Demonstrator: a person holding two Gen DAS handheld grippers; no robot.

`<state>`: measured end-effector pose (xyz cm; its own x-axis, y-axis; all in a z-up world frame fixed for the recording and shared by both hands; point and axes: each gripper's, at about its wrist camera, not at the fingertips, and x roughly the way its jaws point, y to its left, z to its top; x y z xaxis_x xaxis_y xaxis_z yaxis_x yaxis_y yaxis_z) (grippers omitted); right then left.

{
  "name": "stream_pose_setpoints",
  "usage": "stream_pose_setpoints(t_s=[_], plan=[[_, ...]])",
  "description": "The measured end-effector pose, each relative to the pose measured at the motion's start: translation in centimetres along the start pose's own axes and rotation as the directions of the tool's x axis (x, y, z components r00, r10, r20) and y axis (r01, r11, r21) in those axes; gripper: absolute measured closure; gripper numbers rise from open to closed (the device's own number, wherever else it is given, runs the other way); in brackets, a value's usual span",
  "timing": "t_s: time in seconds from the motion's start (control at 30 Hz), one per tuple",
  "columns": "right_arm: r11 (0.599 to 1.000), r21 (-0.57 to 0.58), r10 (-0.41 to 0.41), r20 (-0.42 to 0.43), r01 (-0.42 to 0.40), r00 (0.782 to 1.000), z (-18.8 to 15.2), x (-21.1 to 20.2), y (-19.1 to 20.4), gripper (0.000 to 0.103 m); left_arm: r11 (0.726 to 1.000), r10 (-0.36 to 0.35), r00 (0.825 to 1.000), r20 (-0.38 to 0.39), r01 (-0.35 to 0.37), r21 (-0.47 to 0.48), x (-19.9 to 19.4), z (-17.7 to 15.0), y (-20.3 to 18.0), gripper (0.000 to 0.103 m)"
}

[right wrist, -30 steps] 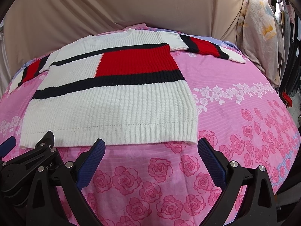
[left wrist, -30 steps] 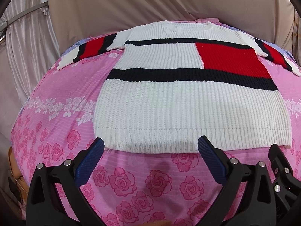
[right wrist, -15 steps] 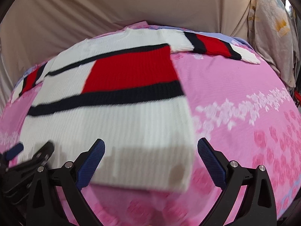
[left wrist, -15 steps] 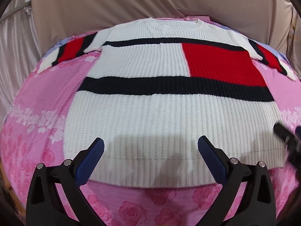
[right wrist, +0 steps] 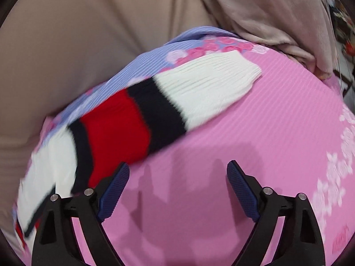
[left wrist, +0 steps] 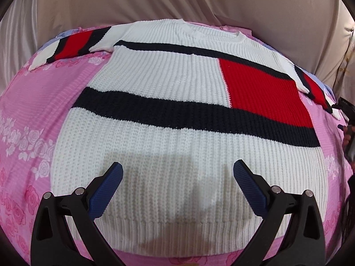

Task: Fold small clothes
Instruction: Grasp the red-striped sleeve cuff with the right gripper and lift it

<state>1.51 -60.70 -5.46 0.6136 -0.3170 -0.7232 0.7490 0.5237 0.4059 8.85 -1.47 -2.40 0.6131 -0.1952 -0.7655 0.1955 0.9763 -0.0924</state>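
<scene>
Sweater lies flat, front up, on the pink floral bed sheet, sleeves spread, presumably laid out for folding. Left tool hovers over the hem, fingers apart, empty; right tool, also apart and empty, sits beside the striped right sleeve, likely the first fold. Right view is motion-blurred; contact unclear, sweater body cut off.
</scene>
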Motion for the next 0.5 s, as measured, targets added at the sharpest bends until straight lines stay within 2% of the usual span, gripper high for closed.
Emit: stream_pose_setpoints(t_s=[0.07,0.13,0.2,0.23,0.27,0.33,0.4,0.43,0.5], plan=[[0.997,0.075,0.018,0.009,-0.019,1.0,1.3,1.2,-1.1,0.02,1.0,0.004,1.0,-0.001,-0.004,0.009,0.1,0.3,-0.1,0.005],[0.991,0.125,0.033,0.045,-0.038,0.998,2.3,1.8,-1.5,0.027,1.0,-0.024,1.0,-0.004,0.024,0.005,0.2,0.6,0.0,0.006],[0.986,0.152,0.068,0.046,-0.074,0.997,3.3,2.6,-1.1,0.059,0.997,-0.071,0.997,0.003,0.071,-0.001,0.0,0.9,0.2,0.011],[0.985,0.153,0.077,0.041,-0.083,0.996,3.6,2.8,-0.6,0.068,0.997,-0.078,0.997,0.004,0.078,-0.007,0.0,0.9,0.3,0.011],[0.985,0.142,0.092,0.041,-0.097,0.995,4.0,3.0,0.1,0.093,0.996,-0.087,0.996,0.007,0.087,-0.016,-0.1,1.0,0.5,0.011],[0.99,0.081,0.111,0.067,-0.116,0.992,4.8,2.4,3.0,0.094,0.993,-0.115,0.993,0.03,0.116,-0.034,-0.3,1.1,0.9,0.011],[0.982,-0.026,0.19,0.134,-0.189,0.973,5.3,-0.4,7.7,0.094,0.987,-0.147,0.986,0.079,0.152,-0.052,-0.6,1.2,1.4,0.011],[0.968,-0.072,0.25,0.15,-0.241,0.957,5.2,-1.9,9.9,0.094,0.983,-0.165,0.981,0.102,0.172,-0.062,-0.8,1.2,1.7,0.011],[0.895,-0.217,0.425,0.146,-0.39,0.893,3.9,-6.0,16.4,0.095,0.971,-0.204,0.971,0.127,0.217,-0.102,-0.9,1.4,2.2,0.011]])
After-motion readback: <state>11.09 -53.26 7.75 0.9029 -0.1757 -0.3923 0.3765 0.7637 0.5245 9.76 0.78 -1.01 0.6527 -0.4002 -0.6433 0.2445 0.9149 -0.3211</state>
